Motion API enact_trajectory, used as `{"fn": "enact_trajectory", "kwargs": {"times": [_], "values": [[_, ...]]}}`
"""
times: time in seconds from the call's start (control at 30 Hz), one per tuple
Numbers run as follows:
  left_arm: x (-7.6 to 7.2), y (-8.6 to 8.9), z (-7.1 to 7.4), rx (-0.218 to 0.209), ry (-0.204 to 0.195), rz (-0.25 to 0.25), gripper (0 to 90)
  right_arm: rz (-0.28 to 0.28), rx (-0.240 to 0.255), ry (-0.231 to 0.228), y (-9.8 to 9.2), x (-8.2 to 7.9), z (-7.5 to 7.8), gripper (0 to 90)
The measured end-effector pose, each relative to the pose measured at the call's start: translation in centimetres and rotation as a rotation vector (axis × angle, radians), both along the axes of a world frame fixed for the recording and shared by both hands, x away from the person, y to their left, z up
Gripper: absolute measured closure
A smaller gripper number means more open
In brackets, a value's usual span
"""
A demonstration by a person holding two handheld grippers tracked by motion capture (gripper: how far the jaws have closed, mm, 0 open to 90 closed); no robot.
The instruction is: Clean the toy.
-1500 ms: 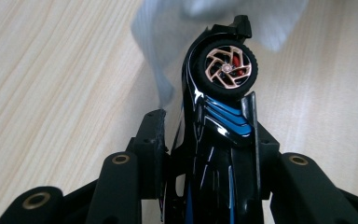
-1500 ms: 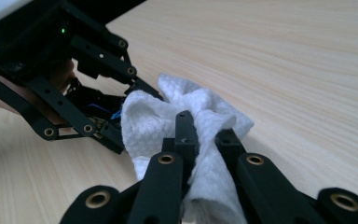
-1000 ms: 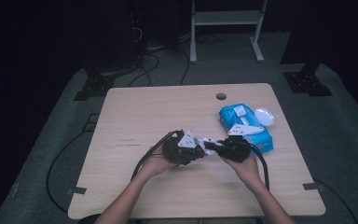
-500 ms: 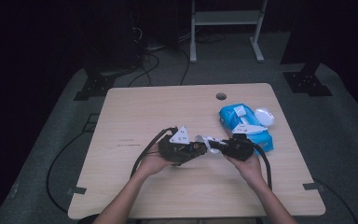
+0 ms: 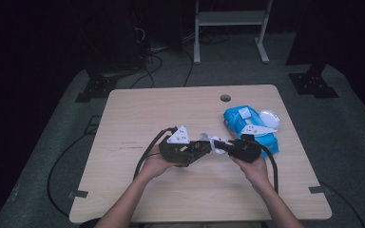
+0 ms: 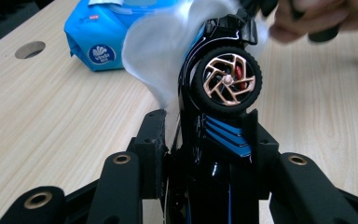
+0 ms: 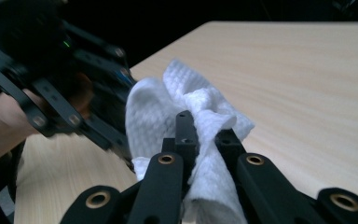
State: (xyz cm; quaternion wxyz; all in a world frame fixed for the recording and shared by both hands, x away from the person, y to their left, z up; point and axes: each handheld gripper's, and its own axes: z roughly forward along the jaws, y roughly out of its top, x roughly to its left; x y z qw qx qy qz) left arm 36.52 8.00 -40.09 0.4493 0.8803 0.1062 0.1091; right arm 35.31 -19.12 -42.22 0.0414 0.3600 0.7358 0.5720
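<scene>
White wipe against toy car

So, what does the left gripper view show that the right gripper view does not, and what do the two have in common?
Left gripper view: a black and blue toy car clamped between its tongs, one copper-spoked wheel facing the camera, and a blue wipes pack behind, near a round hole in the table.

Right gripper view: its own tongs shut on the bunched white wipe, with the left gripper blurred beyond.

Both: the white wipe pressed against the car, and the light wooden table.
</scene>
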Motion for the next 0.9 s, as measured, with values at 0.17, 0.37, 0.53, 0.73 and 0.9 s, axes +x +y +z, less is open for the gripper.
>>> {"fn": "enact_trajectory", "kwargs": {"times": [0.17, 0.37, 0.53, 0.73, 0.9], "values": [[0.1, 0.1, -0.2, 0.002, 0.008, 0.000, 58.2, 0.005, -0.009, 0.023, 0.4, 0.3, -0.7, 83.3], [0.2, 0.0, -0.3, -0.001, 0.017, -0.005, 58.2, 0.010, 0.047, -0.010, 0.0, -0.1, 0.6, 83.3], [0.3, 0.3, -0.2, -0.044, 0.032, 0.000, 58.2, 0.002, 0.021, 0.005, -0.1, 0.0, 0.1, 83.3], [0.3, 0.3, -0.3, -0.030, 0.030, 0.005, 58.3, 0.000, 0.009, 0.001, 0.2, 0.0, 0.0, 83.3], [0.3, -0.1, -0.4, -0.001, 0.023, 0.000, 58.3, 0.006, 0.045, -0.029, 0.3, -0.4, 1.3, 83.3]]}}
